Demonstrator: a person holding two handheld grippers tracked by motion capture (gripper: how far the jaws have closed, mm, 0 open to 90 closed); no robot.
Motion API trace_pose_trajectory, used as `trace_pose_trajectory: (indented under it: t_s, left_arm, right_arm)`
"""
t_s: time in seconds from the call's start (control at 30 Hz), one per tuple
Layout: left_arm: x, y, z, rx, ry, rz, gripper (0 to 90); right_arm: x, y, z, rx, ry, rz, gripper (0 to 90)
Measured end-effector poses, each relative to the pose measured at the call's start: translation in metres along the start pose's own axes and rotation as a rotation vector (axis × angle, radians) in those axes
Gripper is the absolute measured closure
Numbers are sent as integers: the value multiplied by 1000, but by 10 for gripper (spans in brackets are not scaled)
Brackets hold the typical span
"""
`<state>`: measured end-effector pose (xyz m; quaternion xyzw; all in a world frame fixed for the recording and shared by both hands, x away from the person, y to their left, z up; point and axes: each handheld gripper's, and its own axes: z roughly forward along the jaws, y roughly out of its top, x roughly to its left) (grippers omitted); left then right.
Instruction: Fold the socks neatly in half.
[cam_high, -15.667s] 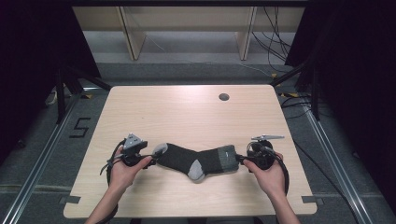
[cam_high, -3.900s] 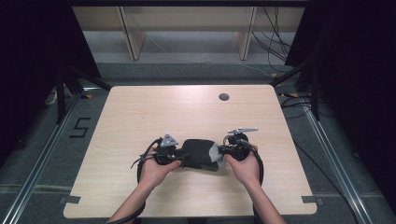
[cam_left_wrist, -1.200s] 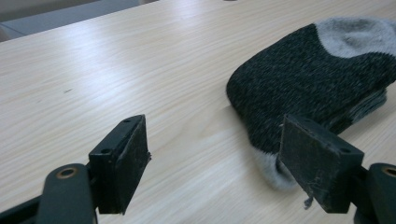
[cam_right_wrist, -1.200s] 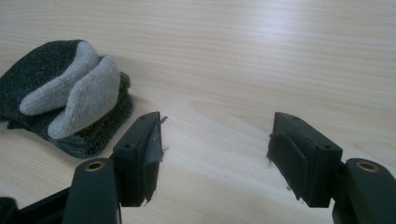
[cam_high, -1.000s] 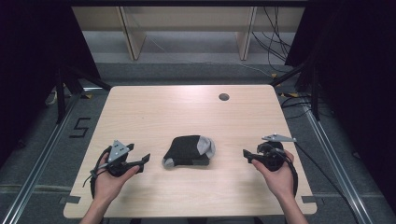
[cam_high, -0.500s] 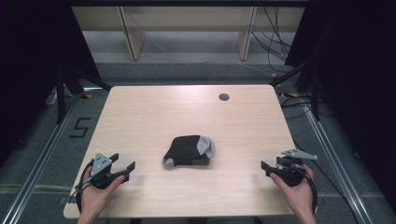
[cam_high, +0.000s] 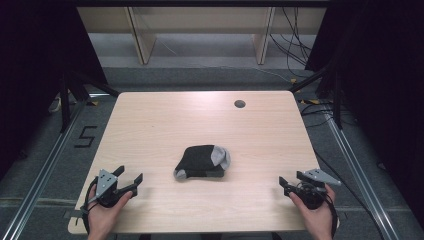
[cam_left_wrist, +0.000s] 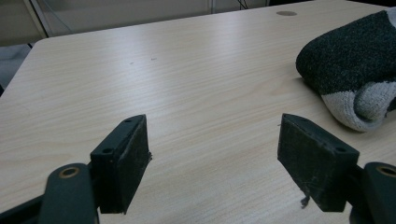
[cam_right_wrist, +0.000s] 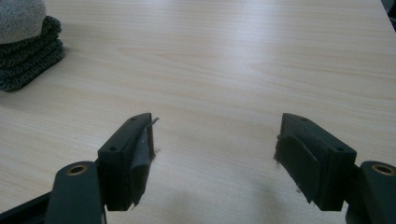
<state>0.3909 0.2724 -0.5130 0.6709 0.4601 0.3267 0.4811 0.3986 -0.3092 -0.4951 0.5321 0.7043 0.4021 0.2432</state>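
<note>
From above, the folded sock (cam_high: 202, 161) sits mid-table (cam_high: 165, 120), toward the near edge. My left gripper (cam_high: 131, 181) is by the near left corner, my right gripper (cam_high: 290, 183) by the near right, both well clear of it. Left gripper view: jaws apart over bare wood, the sock's grey toe (cam_left_wrist: 362, 105) off to the right. Right gripper view: jaws have just been opening, nothing between them, ribbed cuff layers (cam_right_wrist: 28, 51) showing at far left.
</note>
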Motion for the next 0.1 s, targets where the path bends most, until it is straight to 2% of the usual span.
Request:
trace_pose_trajectory:
  t_s: [0.07,0.1]
  left_arm:
    - [0,0,0,-3,6,-9,243]
    - [0,0,0,-3,6,-9,243]
  right_arm:
    - [1,-3,0,-19,28,4,264]
    - [0,-4,1,-23,20,-2,264]
